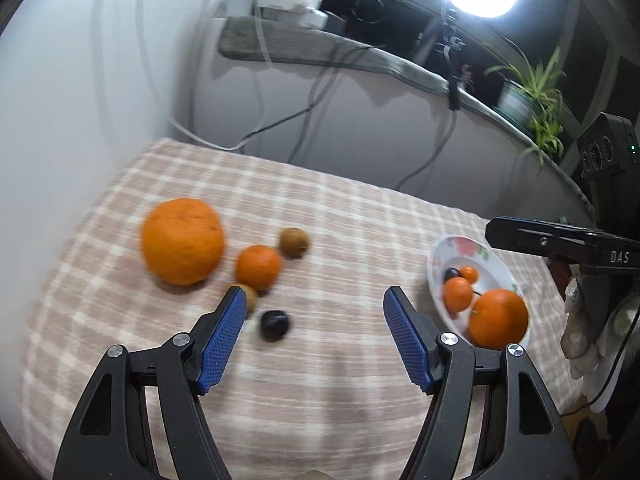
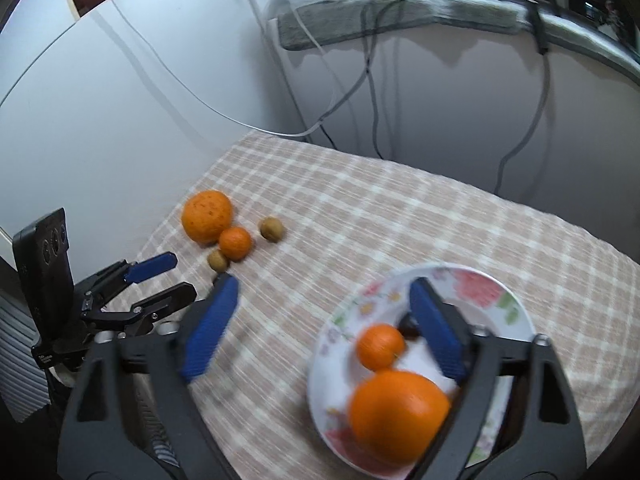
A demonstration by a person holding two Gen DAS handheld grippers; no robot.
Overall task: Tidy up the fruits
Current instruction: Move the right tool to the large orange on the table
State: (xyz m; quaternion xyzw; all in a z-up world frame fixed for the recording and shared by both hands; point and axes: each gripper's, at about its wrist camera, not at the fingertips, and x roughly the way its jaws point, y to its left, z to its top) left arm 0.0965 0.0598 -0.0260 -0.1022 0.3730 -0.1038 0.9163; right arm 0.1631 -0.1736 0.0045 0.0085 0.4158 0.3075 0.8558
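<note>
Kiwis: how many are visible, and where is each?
2, both on the cloth. One kiwi lies behind and right of the small orange; the other kiwi sits in front of it, partly behind a left finger. None show on the plate.

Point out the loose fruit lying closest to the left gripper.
The dark plum, just ahead between the left gripper fingers; it is the only dark fruit on the cloth.

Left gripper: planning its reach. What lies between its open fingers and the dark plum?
Only bare checked cloth, seen in the left wrist view; the left gripper is open and the plum sits just ahead.
</note>
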